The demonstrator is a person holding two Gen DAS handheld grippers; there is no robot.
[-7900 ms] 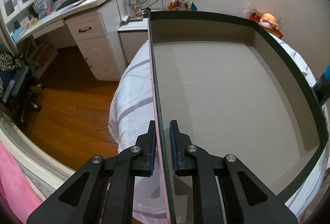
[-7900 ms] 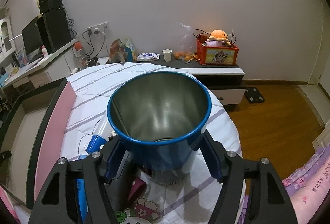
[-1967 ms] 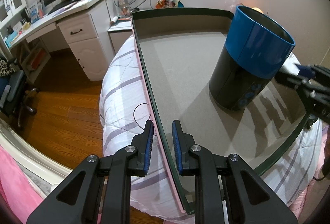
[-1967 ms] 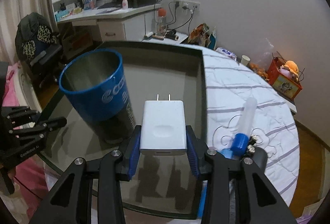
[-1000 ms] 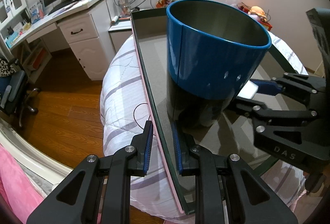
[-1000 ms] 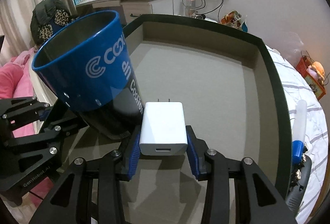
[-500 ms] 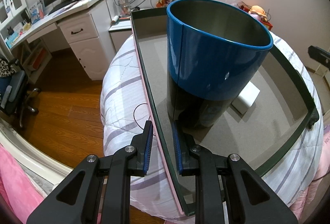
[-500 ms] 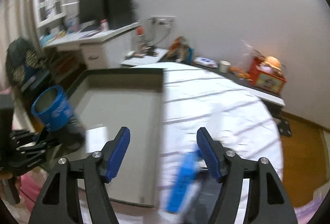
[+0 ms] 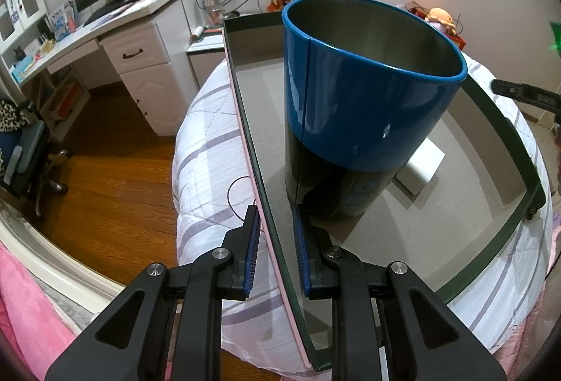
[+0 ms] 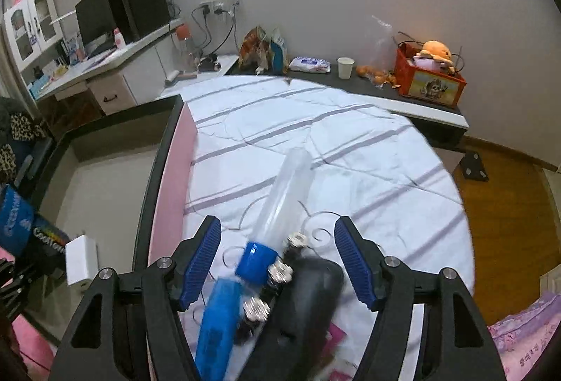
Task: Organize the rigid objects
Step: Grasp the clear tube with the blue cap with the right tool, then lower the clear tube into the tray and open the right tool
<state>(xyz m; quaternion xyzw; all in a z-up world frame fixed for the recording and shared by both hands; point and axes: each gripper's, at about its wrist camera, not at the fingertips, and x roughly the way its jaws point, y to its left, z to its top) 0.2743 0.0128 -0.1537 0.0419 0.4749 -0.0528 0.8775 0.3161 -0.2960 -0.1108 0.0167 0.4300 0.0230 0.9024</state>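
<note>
My left gripper point(image 9: 275, 219) is shut on the near wall of a shallow open box point(image 9: 438, 233), pink outside with a dark green rim. Inside it stands a blue and black cup point(image 9: 350, 100); a white charger point(image 9: 420, 167) lies just behind it. In the right wrist view my right gripper point(image 10: 277, 233) is open and holds nothing. It hovers over a clear tube with a blue cap point(image 10: 291, 191), a blue stick-like item point(image 10: 214, 328), a black object point(image 10: 308, 297) and some silver-tipped pieces point(image 10: 277, 272) on the bed. The box point(image 10: 164, 149), charger point(image 10: 80, 262) and cup point(image 10: 14, 216) lie to its left.
The box rests on a white striped bedspread point(image 10: 315, 135). A dark shelf behind the bed carries a red toy box point(image 10: 427, 83), a paper cup point(image 10: 345, 67) and snack bags. A white desk point(image 9: 133, 41) and an office chair point(image 9: 24, 156) stand on the wooden floor at left.
My right gripper has let go of the white charger inside the box beside the cup, opened, and swung right, over the items on the bed. The left gripper has not moved.
</note>
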